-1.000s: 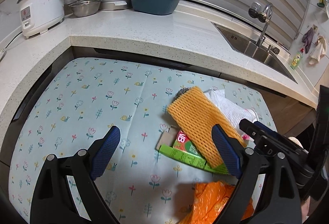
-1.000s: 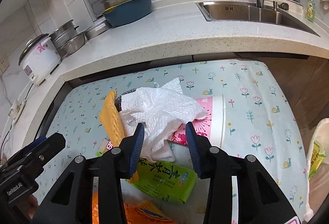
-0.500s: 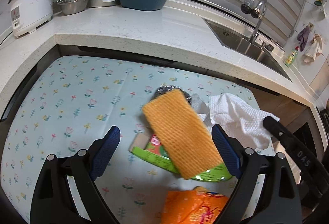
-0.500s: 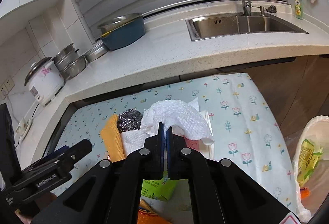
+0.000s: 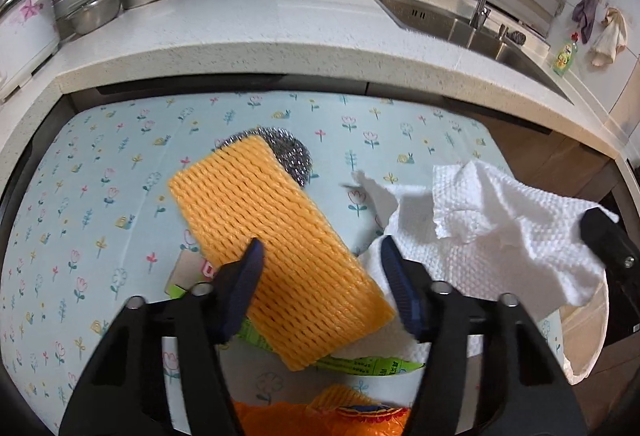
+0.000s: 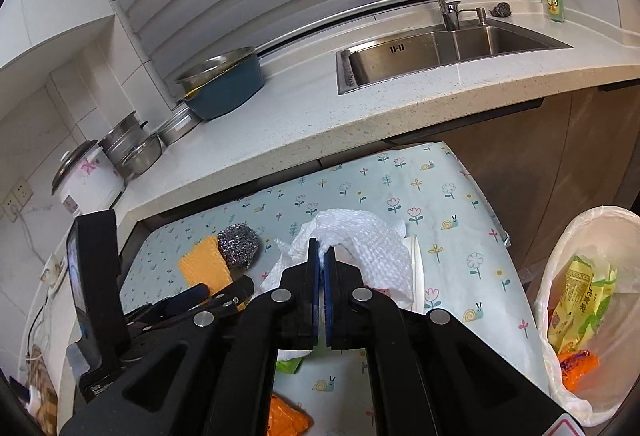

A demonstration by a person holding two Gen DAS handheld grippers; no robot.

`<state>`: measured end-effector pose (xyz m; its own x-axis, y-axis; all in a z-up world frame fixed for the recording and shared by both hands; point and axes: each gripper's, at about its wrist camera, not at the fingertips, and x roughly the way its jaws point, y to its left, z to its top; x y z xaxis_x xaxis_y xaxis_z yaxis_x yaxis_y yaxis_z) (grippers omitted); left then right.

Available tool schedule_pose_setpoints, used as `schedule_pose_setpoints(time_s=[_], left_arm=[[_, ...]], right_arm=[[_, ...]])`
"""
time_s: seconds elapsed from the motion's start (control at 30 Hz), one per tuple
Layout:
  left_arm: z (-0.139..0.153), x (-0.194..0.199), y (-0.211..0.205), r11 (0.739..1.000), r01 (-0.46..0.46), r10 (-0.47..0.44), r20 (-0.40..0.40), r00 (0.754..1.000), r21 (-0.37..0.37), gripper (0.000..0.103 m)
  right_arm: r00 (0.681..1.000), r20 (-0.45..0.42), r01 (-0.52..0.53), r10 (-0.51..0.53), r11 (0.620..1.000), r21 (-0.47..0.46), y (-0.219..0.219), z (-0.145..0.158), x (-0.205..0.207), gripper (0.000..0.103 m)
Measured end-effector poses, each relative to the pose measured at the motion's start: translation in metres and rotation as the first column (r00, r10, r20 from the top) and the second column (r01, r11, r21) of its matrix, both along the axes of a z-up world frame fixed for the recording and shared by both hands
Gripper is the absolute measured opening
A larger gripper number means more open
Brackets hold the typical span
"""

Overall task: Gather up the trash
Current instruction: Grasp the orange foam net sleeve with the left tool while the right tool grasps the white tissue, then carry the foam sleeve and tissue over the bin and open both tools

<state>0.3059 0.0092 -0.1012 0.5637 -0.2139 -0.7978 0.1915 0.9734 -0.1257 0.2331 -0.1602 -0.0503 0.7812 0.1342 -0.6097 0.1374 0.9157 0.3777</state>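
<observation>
An orange foam net (image 5: 280, 236) lies slanted on a pile of trash on the floral tablecloth (image 5: 100, 196). My left gripper (image 5: 320, 276) hangs over its near end. Its jaws are closing, with the net between the blue fingers (image 5: 248, 276) and no firm pinch showing. My right gripper (image 6: 321, 268) is shut on a crumpled white paper towel (image 6: 360, 236) and holds it above the table. The same paper towel (image 5: 500, 228) drapes at the right of the left wrist view. A bin lined with a white bag (image 6: 580, 316), holding wrappers, stands past the table's right end.
A steel scourer (image 5: 288, 152) sits behind the net. A green packet (image 5: 360, 362) and an orange bag (image 5: 320, 416) lie under and in front of it. A white paper cup (image 6: 414, 276) lies beneath the towel. Behind the table run the counter (image 6: 360, 108), the sink (image 6: 440, 48) and pots.
My left gripper came down over the orange net and its jaws narrowed. My right gripper shut on the paper towel and lifted it rightward, bringing the bin into view.
</observation>
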Motion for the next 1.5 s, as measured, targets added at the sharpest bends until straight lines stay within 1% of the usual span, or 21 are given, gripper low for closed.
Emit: schedule_pose_setpoints(time_s=[0.03, 0.07, 0.1, 0.13, 0.2, 0.33, 0.47, 0.6, 0.77, 0.9, 1.1, 1.27, 1.5], left_arm=[[-0.003, 0.000, 0.000, 1.000, 0.003, -0.003, -0.011, 1.000, 0.004, 0.034], [-0.004, -0.001, 0.000, 1.000, 0.007, -0.007, -0.015, 1.000, 0.003, 0.029], [-0.004, -0.003, 0.000, 1.000, 0.011, -0.011, -0.014, 1.000, -0.003, 0.019], [-0.003, -0.005, 0.001, 1.000, 0.011, -0.011, -0.012, 1.000, -0.006, 0.014], [0.001, -0.008, 0.002, 1.000, 0.006, -0.006, -0.003, 1.000, -0.008, 0.011], [0.017, -0.022, 0.008, 1.000, 0.002, -0.002, 0.028, 1.000, -0.017, 0.009], [0.039, -0.038, 0.014, 0.999, -0.001, 0.003, 0.061, 0.998, -0.035, 0.009], [0.060, -0.055, 0.016, 0.999, 0.005, -0.002, 0.093, 0.996, -0.037, 0.009], [0.087, -0.083, 0.011, 0.999, 0.024, -0.017, 0.133, 0.991, -0.048, 0.009], [0.102, -0.108, -0.004, 0.997, 0.061, -0.054, 0.158, 0.986, -0.041, 0.009], [0.110, -0.142, -0.034, 0.991, 0.129, -0.122, 0.170, 0.978, -0.030, 0.009], [0.106, -0.165, -0.064, 0.983, 0.184, -0.178, 0.157, 0.971, -0.026, 0.009], [0.096, -0.190, -0.106, 0.968, 0.252, -0.248, 0.141, 0.958, -0.007, 0.009]], right_arm=[[1.000, 0.000, -0.001, 0.001, 1.000, 0.001, -0.001, -0.001, -0.002, 0.002], [1.000, 0.000, -0.002, 0.002, 1.000, 0.002, -0.001, -0.001, -0.003, 0.002], [1.000, 0.000, -0.003, 0.003, 1.000, 0.003, -0.001, 0.000, -0.005, 0.002], [1.000, 0.000, -0.005, 0.005, 1.000, 0.005, -0.001, 0.000, -0.006, 0.002], [1.000, 0.006, -0.007, 0.007, 1.000, 0.006, -0.002, 0.003, -0.007, 0.002], [0.999, 0.034, -0.012, 0.012, 1.000, 0.004, -0.001, 0.017, -0.015, 0.002], [0.997, 0.074, -0.016, 0.016, 1.000, -0.002, 0.001, 0.038, -0.028, 0.002], [0.993, 0.113, -0.017, 0.018, 1.000, -0.009, 0.000, 0.058, -0.044, 0.002], [0.986, 0.165, -0.009, 0.012, 1.000, -0.022, -0.003, 0.084, -0.071, 0.002], [0.982, 0.187, 0.004, 0.001, 1.000, -0.027, -0.009, 0.098, -0.092, 0.002], [0.983, 0.182, 0.038, -0.032, 0.999, -0.033, -0.026, 0.098, -0.125, 0.002], [0.986, 0.149, 0.080, -0.072, 0.996, -0.047, -0.048, 0.086, -0.154, 0.002], [0.985, 0.108, 0.144, -0.138, 0.989, -0.045, -0.084, 0.067, -0.186, 0.002]])
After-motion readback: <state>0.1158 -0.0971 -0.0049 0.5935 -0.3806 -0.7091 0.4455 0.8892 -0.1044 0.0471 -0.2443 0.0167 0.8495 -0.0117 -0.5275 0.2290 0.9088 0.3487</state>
